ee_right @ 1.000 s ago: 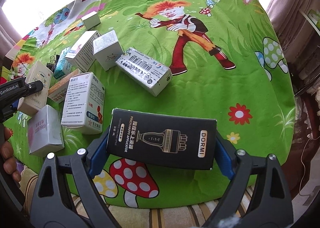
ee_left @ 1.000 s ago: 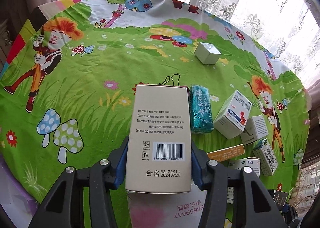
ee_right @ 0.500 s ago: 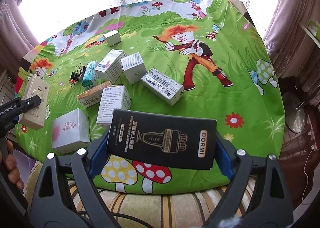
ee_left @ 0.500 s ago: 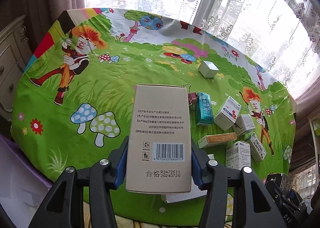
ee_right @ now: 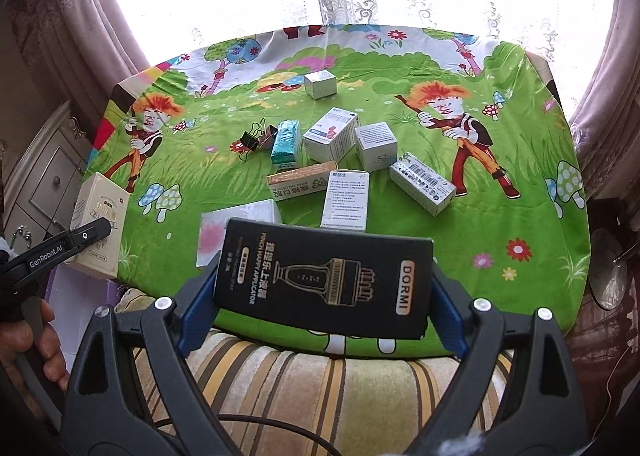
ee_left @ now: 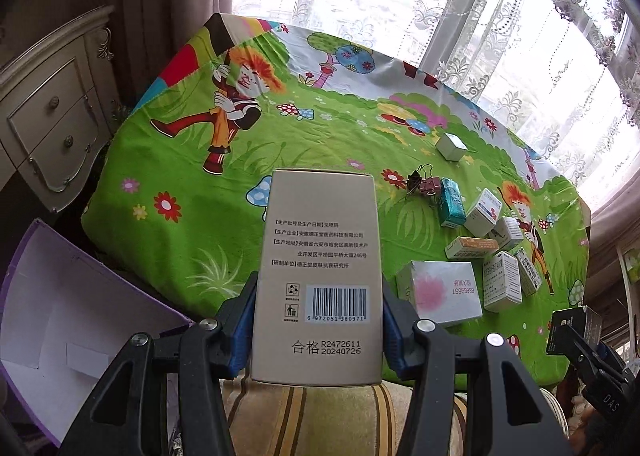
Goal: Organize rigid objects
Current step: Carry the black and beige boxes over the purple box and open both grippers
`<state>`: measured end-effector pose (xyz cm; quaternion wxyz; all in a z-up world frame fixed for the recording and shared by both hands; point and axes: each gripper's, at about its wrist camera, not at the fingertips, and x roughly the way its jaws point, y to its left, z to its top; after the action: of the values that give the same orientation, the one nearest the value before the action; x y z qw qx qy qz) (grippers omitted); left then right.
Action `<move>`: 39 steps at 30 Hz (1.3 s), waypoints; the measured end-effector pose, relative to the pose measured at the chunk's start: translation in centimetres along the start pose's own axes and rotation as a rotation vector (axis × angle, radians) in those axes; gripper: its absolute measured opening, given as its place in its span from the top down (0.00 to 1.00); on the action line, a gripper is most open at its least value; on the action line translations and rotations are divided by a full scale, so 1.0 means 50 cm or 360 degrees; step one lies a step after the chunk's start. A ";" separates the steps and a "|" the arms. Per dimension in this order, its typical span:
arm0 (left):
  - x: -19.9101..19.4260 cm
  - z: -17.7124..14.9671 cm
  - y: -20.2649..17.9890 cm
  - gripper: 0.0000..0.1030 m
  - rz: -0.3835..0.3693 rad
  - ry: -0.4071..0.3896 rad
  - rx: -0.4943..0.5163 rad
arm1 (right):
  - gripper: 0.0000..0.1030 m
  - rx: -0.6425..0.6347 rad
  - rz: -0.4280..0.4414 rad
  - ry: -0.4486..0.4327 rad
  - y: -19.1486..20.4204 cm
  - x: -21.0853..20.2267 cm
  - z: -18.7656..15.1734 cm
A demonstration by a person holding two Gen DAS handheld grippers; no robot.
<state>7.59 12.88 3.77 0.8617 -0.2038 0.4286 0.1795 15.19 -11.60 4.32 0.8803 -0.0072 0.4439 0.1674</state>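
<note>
My left gripper point(ee_left: 318, 320) is shut on a tall beige carton point(ee_left: 318, 256) with a barcode, held lengthwise above the table's near left edge. In the right wrist view the same beige carton point(ee_right: 102, 215) shows at the far left, with the left gripper point(ee_right: 80, 238) clamped on it. My right gripper point(ee_right: 324, 296) is shut on a black DORMI box point(ee_right: 324, 276), held crosswise over the table's front edge. Several small medicine boxes point(ee_right: 334, 137) lie clustered on the green cartoon tablecloth point(ee_right: 480, 215), with a white-pink box point(ee_right: 240, 223) nearest me.
An open purple-edged white box point(ee_left: 68, 316) sits below the table at left, beside a cream drawer cabinet point(ee_left: 48, 111). Black binder clips point(ee_right: 254, 137) lie left of a teal packet point(ee_right: 286, 143). A striped cushion point(ee_right: 320, 388) lies under the grippers. Lace curtains hang behind the table.
Both grippers have pulled back and up from the table, each still holding its box. The left view has swung left, bringing the purple box and cabinet into sight.
</note>
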 end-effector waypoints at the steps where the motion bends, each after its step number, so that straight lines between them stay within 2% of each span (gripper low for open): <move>1: -0.008 -0.004 0.016 0.48 0.0011 -0.0007 -0.0011 | 0.12 -0.0022 0.0012 0.0002 0.013 -0.002 -0.002; 11: -0.078 -0.038 0.191 0.48 0.0139 -0.0066 -0.0191 | 0.12 -0.0259 0.0190 0.0036 0.164 -0.023 -0.025; 23: -0.135 -0.081 0.411 0.48 0.0272 -0.0113 -0.0470 | 0.11 -0.0646 0.0410 0.0140 0.382 -0.022 -0.075; 33: -0.167 -0.100 0.536 0.48 0.0341 -0.0184 -0.0661 | 0.11 -0.0978 0.0541 0.0255 0.576 0.004 -0.139; 39: -0.171 -0.129 0.600 0.48 0.0395 -0.0171 -0.0758 | 0.11 -0.1127 0.0588 0.0291 0.678 0.027 -0.154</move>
<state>-16.10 34.03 1.25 0.7823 -0.3368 0.3498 0.3901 -0.27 19.53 3.19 0.7354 -0.2448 0.4291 0.4638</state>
